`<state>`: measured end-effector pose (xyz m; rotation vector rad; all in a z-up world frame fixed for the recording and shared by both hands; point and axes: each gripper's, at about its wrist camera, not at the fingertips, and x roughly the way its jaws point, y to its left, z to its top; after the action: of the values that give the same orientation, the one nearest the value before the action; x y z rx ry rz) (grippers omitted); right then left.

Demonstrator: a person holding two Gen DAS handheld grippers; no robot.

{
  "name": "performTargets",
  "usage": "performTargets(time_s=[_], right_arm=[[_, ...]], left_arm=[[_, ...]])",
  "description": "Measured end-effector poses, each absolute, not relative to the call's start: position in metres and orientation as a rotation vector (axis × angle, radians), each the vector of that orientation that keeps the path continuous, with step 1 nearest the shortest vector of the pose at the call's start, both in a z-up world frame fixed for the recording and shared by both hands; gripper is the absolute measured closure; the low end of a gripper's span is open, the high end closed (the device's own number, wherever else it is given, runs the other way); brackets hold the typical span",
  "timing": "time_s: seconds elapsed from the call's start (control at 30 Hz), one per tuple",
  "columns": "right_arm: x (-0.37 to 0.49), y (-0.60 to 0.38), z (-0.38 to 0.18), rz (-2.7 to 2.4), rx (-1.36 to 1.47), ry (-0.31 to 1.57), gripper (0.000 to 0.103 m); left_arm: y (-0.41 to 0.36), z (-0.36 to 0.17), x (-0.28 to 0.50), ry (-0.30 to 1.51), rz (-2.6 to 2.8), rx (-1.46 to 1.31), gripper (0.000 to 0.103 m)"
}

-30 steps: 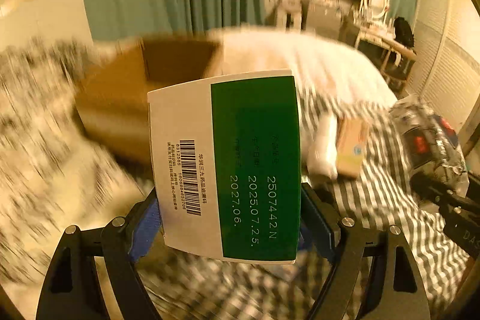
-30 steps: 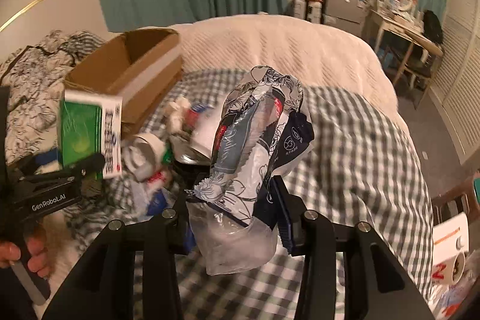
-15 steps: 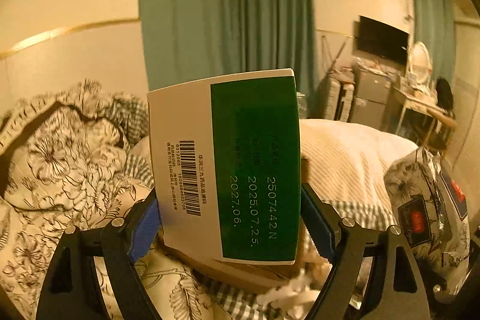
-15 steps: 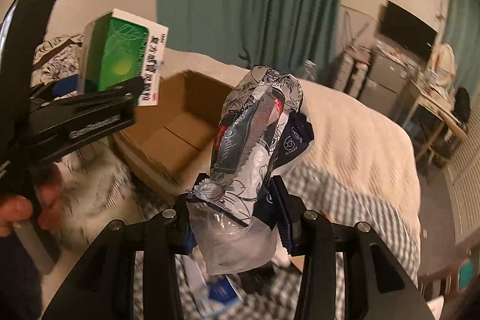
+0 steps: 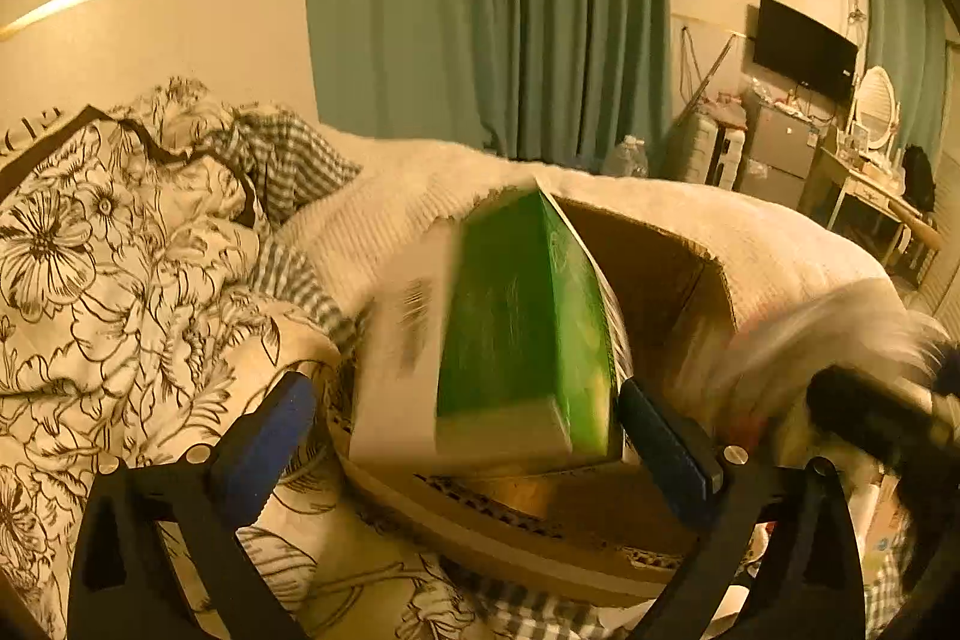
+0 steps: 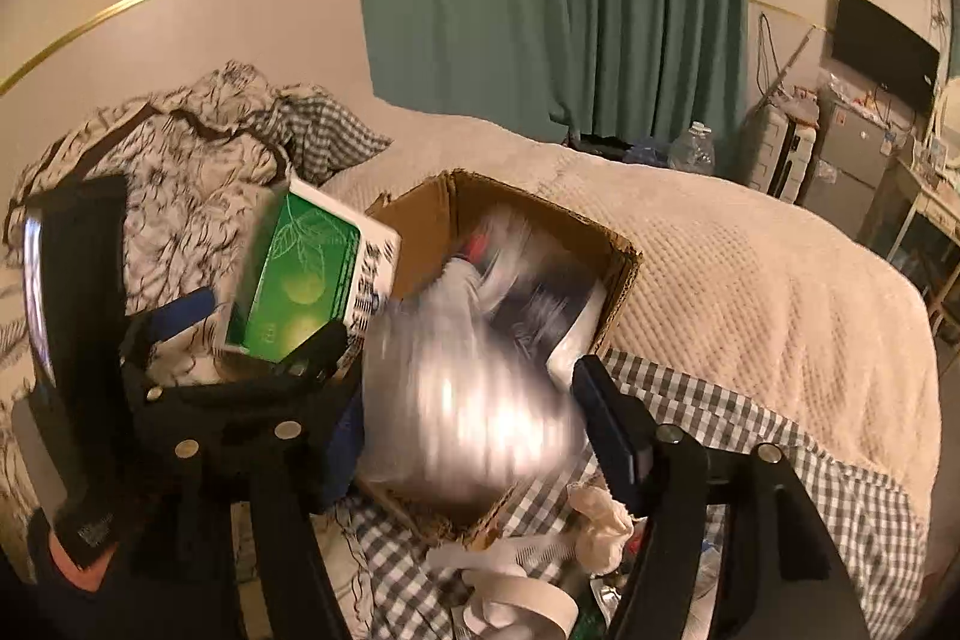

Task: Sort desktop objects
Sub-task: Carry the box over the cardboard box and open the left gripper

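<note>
Over the open brown cardboard box (image 5: 654,280), in the left wrist view, the left gripper (image 5: 468,430) has its blue-padded jaws spread wide and opening; the green-and-white cardboard carton (image 5: 504,334) sits blurred between them, tilted, clear of the left pad and just beside the right one, so no grip shows. The box rests on a cream knitted blanket (image 5: 780,244), with a crumpled floral-print quilt (image 5: 108,268) to the left.

In the right wrist view, the right gripper (image 6: 474,430) points down at the same box (image 6: 618,256), its jaws opening. The clear plastic bag with dark printed packaging (image 6: 480,388) is smeared by motion between the fingers, partly inside the box; whether the pads touch it cannot be told. The left gripper (image 6: 258,334) shows at the left with the carton (image 6: 300,280) at the box's near-left rim. A gray checked cloth (image 6: 780,460) lies under the box's front.
</note>
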<state>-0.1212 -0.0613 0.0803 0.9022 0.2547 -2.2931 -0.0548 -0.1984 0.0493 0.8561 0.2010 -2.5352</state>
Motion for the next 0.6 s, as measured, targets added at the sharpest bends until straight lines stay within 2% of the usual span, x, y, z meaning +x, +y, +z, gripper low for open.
performTargets(time_s=[0.13, 0.33, 0.47, 0.6], right_arm=[[-0.125, -0.045, 0.087, -2.315, 0.891, 0.182, 0.034], [-0.093, -0.001, 0.117, -2.393, 0.836, 0.137, 0.034], [-0.066, 0.046, 0.124, -2.472, 0.843, 0.213, 0.034], [-0.051, 0.097, 0.104, -2.546, 0.930, 0.336, 0.034]], left_arm=[[-0.198, 0.056, -0.048, 0.215, -2.596, 0.817, 0.000], [-0.173, 0.074, -0.021, 0.219, -2.690, 0.725, 0.000], [-0.143, 0.075, -0.011, 0.243, -2.775, 0.747, 0.000], [-0.096, 0.054, -0.014, 0.254, -2.871, 0.877, 0.000]])
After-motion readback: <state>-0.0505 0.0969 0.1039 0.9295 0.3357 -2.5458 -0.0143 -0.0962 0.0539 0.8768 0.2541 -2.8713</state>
